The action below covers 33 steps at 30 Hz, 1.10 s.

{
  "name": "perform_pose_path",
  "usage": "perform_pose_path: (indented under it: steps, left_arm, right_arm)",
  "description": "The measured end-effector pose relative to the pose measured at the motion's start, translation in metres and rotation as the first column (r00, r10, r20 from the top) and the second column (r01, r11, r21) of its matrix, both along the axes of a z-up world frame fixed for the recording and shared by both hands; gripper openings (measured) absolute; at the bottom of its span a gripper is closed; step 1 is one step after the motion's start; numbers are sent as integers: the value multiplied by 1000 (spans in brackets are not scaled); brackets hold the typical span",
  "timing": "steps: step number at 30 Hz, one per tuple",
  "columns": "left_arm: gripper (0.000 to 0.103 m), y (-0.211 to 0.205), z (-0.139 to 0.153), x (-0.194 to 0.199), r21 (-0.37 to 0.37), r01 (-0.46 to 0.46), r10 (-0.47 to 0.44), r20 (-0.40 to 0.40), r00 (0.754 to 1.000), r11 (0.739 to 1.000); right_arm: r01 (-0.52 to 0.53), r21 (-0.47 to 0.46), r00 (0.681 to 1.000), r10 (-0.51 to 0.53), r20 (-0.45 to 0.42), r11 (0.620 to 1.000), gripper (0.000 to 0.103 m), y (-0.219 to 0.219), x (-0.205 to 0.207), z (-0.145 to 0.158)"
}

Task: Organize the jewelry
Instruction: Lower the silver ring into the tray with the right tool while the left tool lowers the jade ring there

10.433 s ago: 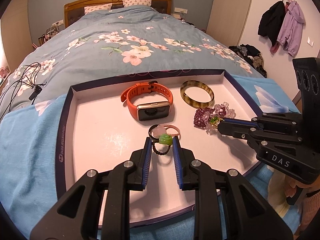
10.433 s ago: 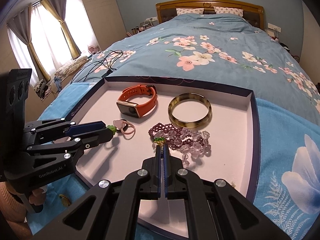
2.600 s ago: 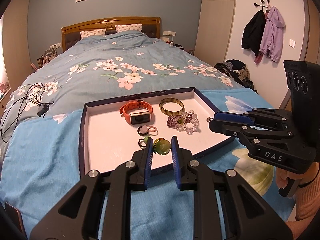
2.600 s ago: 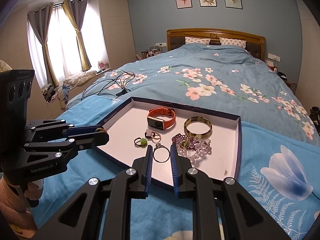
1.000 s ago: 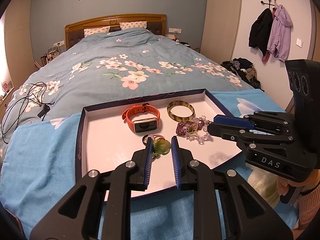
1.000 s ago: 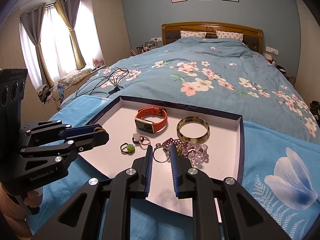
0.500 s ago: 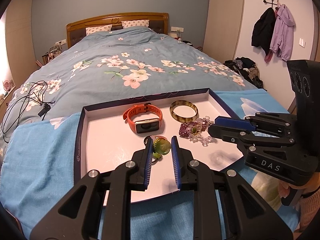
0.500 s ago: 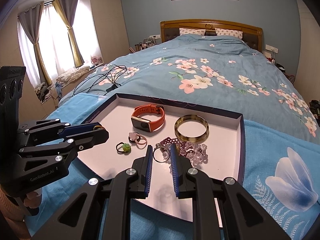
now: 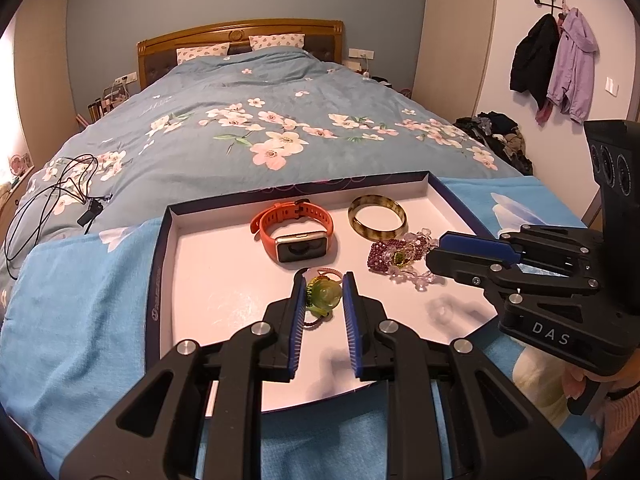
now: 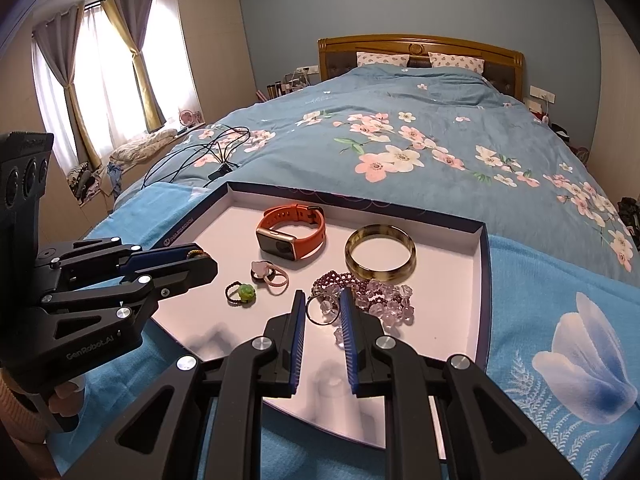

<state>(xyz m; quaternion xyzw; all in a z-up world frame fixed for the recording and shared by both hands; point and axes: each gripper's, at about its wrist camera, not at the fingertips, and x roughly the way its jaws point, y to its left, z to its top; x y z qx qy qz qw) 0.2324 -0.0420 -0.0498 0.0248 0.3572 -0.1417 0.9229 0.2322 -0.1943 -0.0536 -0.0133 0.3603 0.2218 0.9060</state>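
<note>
Right claw is nearly closed on a thin hoop. Left claw narrowly clamps a green flower charm. Either could slip and tangle in the bead bracelets toward the tray's right edge.

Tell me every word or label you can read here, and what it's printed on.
"DAS": on the body of the right hand-held gripper.
"GenRobot.AI": on the body of the left hand-held gripper.
Printing on the tray's rim: too small to read.
Nothing else carries readable text.
</note>
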Motion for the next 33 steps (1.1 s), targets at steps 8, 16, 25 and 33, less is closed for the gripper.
perform_pose_path:
  steps: [8, 16, 25, 33]
  left_arm:
    - [19, -1, -4, 4, 7, -11, 11, -10, 1000, 1000]
    - [19, -2, -9, 10, 20, -22, 23, -24, 999, 1000]
    - [19, 0, -16, 18, 21, -33, 34, -44, 998, 999]
    - [19, 0, -20, 21, 25, -40, 41, -53, 998, 999]
  right_arm:
    - [3, -7, 1000, -3, -9, 1000, 16, 2, 4, -3]
    - [2, -22, 1000, -2, -19, 1000, 16, 5, 7, -6]
    - [-3, -35, 999, 1, -37, 999, 16, 7, 10, -12]
    - [-3, -47, 999, 1, -48, 999, 16, 9, 13, -15]
